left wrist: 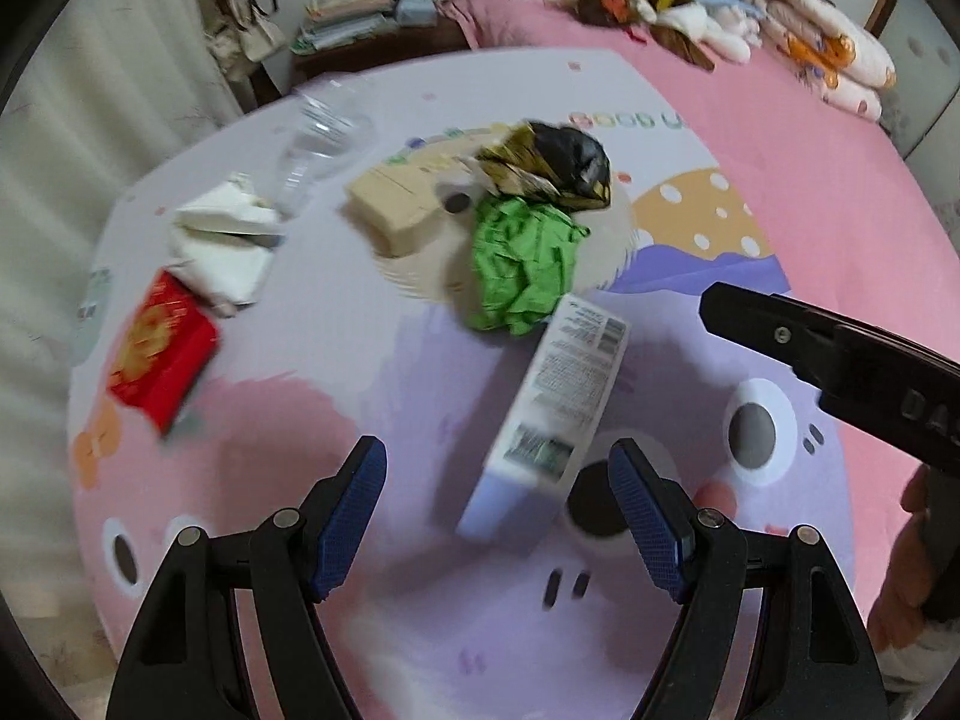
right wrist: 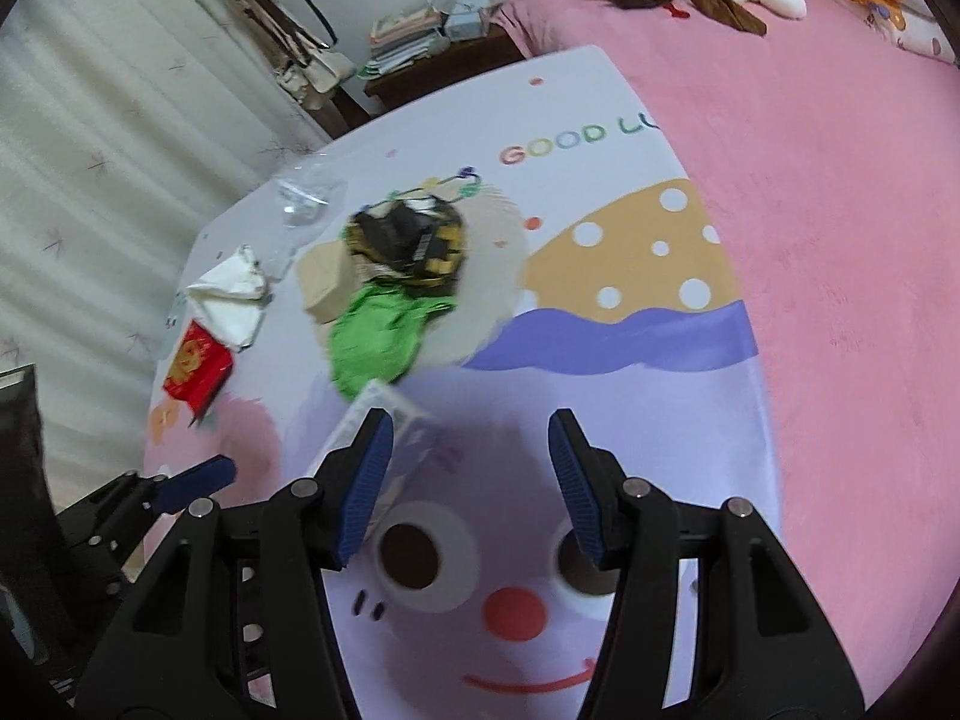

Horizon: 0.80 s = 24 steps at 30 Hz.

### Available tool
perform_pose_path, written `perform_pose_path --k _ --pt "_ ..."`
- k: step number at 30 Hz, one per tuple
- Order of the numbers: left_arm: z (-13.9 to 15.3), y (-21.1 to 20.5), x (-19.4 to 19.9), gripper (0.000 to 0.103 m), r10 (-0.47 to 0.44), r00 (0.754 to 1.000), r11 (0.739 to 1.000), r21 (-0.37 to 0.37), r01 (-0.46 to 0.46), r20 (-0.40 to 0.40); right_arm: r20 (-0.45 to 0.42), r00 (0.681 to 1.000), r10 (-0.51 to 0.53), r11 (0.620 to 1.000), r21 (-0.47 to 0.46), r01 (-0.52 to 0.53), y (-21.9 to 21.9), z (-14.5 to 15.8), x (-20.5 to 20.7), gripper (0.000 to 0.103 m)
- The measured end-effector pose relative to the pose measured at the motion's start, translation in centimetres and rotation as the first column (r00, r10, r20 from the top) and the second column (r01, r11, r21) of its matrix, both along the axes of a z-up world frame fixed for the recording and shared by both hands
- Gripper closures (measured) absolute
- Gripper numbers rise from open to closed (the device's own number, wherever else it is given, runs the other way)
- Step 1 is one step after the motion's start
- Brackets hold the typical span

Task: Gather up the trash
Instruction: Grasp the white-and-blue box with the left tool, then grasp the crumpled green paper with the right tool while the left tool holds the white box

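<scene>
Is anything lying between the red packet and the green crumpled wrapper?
No. In the left wrist view the red packet and the green crumpled wrapper are separated only by bare printed mat.

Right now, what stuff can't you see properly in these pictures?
- White box: its print is motion-blurred in the left wrist view; in the right wrist view the right gripper hides most of it.
- Tan box: partly covered by the green wrapper and the black-and-yellow wrapper.
- Clear plastic: too faint to identify.
</scene>
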<state>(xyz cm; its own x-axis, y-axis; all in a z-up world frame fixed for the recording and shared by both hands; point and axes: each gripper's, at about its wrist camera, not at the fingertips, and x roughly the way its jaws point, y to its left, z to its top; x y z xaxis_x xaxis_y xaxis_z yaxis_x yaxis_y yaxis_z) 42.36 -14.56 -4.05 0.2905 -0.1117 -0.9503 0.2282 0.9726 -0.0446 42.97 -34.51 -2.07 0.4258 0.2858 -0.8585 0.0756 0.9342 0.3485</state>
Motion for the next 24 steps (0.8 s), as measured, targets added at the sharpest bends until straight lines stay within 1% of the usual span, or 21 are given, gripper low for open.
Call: perform_pose_path --k 3,4,5,6,7,9,11,15,17,21,24 --pt "-1.7 -1.4 1.7 0.025 -0.003 0.999 1.0 -0.01 0.002 -0.034 -0.019 1.0 0.001 1.0 0.013 -0.001 -0.6 -0.8 0.5 0.051" --pt "-2.2 -1.7 2.2 0.029 -0.001 0.999 1.0 -0.015 0.001 -0.042 -0.022 1.0 -0.002 1.0 0.016 0.003 -0.7 -1.1 0.8 0.051" --pt "-2.7 -2.0 2.6 0.038 0.002 0.999 1.0 -0.024 -0.003 -0.053 -0.025 1.0 0.003 1.0 0.021 -0.002 -0.7 -1.2 0.9 0.051" --pt "-3.1 -2.0 2.9 0.045 0.003 0.998 0.999 -0.04 -0.006 -0.069 -0.027 1.0 0.008 1.0 0.024 -0.008 -0.7 -1.4 1.1 0.051" --pt "-3.5 -2.1 3.2 0.057 0.006 0.996 0.998 -0.063 -0.012 -0.089 -0.027 0.999 0.016 1.0 0.027 -0.016 -0.6 -1.5 1.4 0.051" --pt "-4.1 -1.9 3.5 0.068 0.028 0.994 0.995 -0.088 -0.038 -0.104 -0.028 0.999 0.032 0.999 0.031 -0.031 -0.1 -1.5 1.7 0.051" --pt "-4.2 -1.5 3.4 0.068 0.052 0.993 0.994 -0.093 -0.061 -0.102 -0.027 0.998 0.051 0.998 0.041 -0.05 0.5 -1.6 2.3 0.051" --pt "-3.8 0.2 3.1 0.068 0.116 0.987 0.981 -0.141 -0.132 -0.114 -0.028 0.995 0.094 0.994 0.059 -0.092 2.4 -1.7 3.5 0.051" --pt "-3.4 1.1 2.7 0.068 0.141 0.984 0.976 -0.151 -0.157 -0.107 -0.033 0.992 0.12 0.99 0.075 -0.117 3.6 -1.9 4.2 0.051" --pt "-2.6 2.9 1.9 0.068 0.199 0.977 0.969 -0.134 -0.208 -0.076 -0.036 0.985 0.167 0.983 0.081 -0.164 6.1 -2.4 5.5 0.051" --pt "-2.2 4.6 1.5 0.068 0.263 0.963 0.957 -0.116 -0.267 -0.052 -0.047 0.982 0.184 0.979 0.1 -0.179 7.7 -2.8 6.7 0.051"
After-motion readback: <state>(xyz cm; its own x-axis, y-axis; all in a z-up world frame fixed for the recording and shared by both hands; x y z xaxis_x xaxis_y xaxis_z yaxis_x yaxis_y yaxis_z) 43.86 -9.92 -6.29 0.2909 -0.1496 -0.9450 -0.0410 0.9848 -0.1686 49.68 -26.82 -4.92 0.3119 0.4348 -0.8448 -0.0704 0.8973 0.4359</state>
